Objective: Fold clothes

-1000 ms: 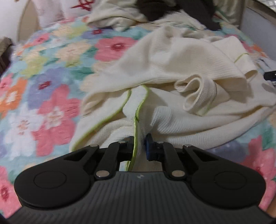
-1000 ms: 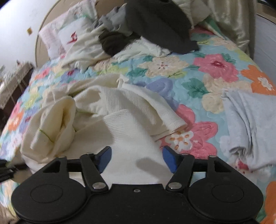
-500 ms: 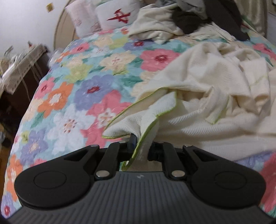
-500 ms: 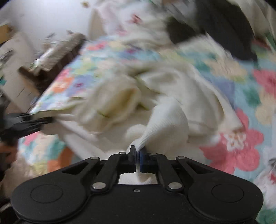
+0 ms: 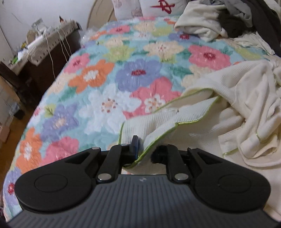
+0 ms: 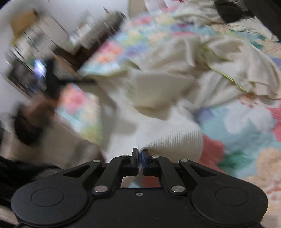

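A cream waffle-knit garment with lime-green piping (image 5: 233, 98) lies crumpled on the floral bedspread (image 5: 126, 73). My left gripper (image 5: 145, 150) is shut on its green-piped edge and holds that edge above the bed. My right gripper (image 6: 140, 156) is shut on a ribbed cream fold of the same garment (image 6: 172, 140). The right wrist view is motion-blurred. In it the left gripper (image 6: 52, 77) shows as a dark smear at the left, with the cloth stretched toward it.
A pile of cream, grey and dark clothes (image 5: 228, 19) sits at the head of the bed by the pillows (image 5: 144, 7). A dark bedside table with clutter (image 5: 40, 45) stands off the bed's left edge. Floor shows at the lower left.
Both grippers have swung left, pulling the cream garment toward the bed's left side. The right gripper, open one second ago, has shut on the ribbed fold. The left keeps its hold.
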Demonstrator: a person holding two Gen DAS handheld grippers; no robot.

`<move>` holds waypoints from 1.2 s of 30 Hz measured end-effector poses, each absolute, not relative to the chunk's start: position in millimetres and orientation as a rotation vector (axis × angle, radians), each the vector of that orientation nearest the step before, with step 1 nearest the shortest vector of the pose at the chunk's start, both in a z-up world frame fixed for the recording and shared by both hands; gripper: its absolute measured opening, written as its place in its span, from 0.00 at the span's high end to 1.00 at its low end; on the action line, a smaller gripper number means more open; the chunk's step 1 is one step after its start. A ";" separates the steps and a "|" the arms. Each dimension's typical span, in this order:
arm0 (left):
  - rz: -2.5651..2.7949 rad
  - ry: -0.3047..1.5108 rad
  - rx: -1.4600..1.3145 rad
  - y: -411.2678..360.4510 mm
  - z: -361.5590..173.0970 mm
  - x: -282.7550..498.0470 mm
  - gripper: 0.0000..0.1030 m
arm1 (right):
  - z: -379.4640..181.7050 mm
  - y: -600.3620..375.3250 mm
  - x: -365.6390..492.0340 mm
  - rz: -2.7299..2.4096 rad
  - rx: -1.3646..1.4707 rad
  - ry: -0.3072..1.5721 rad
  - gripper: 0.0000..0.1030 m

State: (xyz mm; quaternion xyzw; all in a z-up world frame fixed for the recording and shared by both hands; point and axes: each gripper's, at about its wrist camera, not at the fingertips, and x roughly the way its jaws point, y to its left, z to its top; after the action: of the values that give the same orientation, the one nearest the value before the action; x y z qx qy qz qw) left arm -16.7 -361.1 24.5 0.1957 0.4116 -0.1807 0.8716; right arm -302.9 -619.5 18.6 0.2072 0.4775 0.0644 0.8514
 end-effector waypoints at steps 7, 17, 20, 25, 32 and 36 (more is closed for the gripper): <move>-0.435 0.816 0.391 -361.3 45.0 -38.3 0.52 | 23.6 -627.7 -289.4 -0.044 0.304 1.034 0.66; -0.815 0.903 0.259 -393.2 61.0 -62.2 0.33 | 62.7 -656.7 -244.1 0.072 0.313 0.830 0.45; -0.901 0.900 0.370 -432.6 47.1 -69.0 0.32 | 51.0 -660.6 -202.3 0.092 0.331 0.887 0.45; -0.954 0.866 0.550 -473.7 29.3 -80.8 0.28 | 57.4 -650.7 -175.1 0.130 0.378 0.860 0.42; -0.936 0.989 0.551 -503.8 -10.2 -48.6 0.05 | 32.3 -675.7 -143.4 0.084 0.432 0.887 0.38; -0.933 0.983 0.476 -497.3 -20.9 -32.2 0.60 | 3.4 -699.6 -142.3 -0.068 0.429 0.854 0.38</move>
State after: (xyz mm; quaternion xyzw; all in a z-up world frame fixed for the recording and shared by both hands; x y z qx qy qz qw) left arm -32.2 -497.3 -20.9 0.2181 0.4503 -0.4276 0.7529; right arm -142.3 -699.6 3.4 0.2062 0.4109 -0.0329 0.8874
